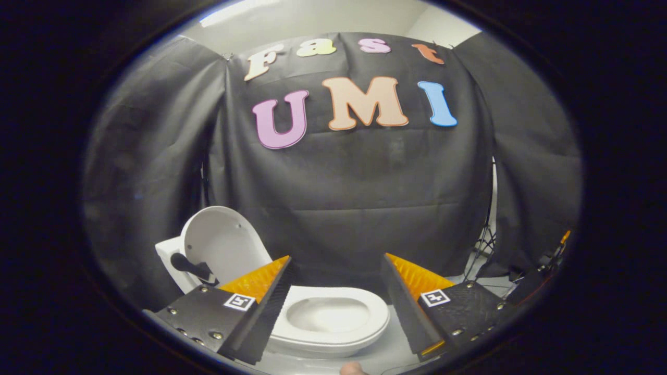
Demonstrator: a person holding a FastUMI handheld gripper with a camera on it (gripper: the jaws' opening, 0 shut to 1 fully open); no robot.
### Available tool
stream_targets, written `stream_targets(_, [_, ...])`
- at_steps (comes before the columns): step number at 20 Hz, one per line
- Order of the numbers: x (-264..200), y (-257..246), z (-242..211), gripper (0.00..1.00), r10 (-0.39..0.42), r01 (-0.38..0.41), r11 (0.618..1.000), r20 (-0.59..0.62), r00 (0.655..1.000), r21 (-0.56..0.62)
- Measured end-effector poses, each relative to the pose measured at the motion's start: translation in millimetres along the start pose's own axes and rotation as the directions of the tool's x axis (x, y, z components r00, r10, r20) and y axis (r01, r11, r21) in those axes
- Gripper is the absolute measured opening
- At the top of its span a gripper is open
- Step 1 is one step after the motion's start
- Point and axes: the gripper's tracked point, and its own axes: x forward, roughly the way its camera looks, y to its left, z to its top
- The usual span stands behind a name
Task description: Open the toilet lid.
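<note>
A small white toilet stands on a pale surface below my fingers. Its lid [224, 245] is raised upright, leaning back against the white tank [168, 254] to the left. The seat [331, 317] lies down around the open bowl, between and just beyond my fingers. A dark flush handle [190, 266] sticks out beside the lid. My gripper [336, 278] is open, its fingers spread wide with nothing between them, hovering above the seat and apart from the lid.
Black cloth walls close off the back and both sides. A stand's thin legs [484, 245] show in a gap at the right. A dark object with an orange tip [552, 260] lies at the far right. A fingertip [353, 369] shows at the near edge.
</note>
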Motion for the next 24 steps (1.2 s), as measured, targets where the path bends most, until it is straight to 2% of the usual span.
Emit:
stream_targets(2, [-1.6, -2.2, -9.0, 0.99, 0.011, -0.011, 1.0, -0.001, 1.0, 0.007])
stream_targets(6, [0.1, -9.5, -21.1, 0.99, -0.001, 0.001, 0.999, -0.006, 1.0, -0.052])
stream_targets(11, [6.6, -5.9, -19.0, 0.99, -0.029, 0.029, 0.999, -0.001, 1.0, 0.043])
stream_targets(24, [7.6, 2.3, -20.8, 0.99, -0.032, 0.032, 0.999, 0.0, 0.999, 0.024])
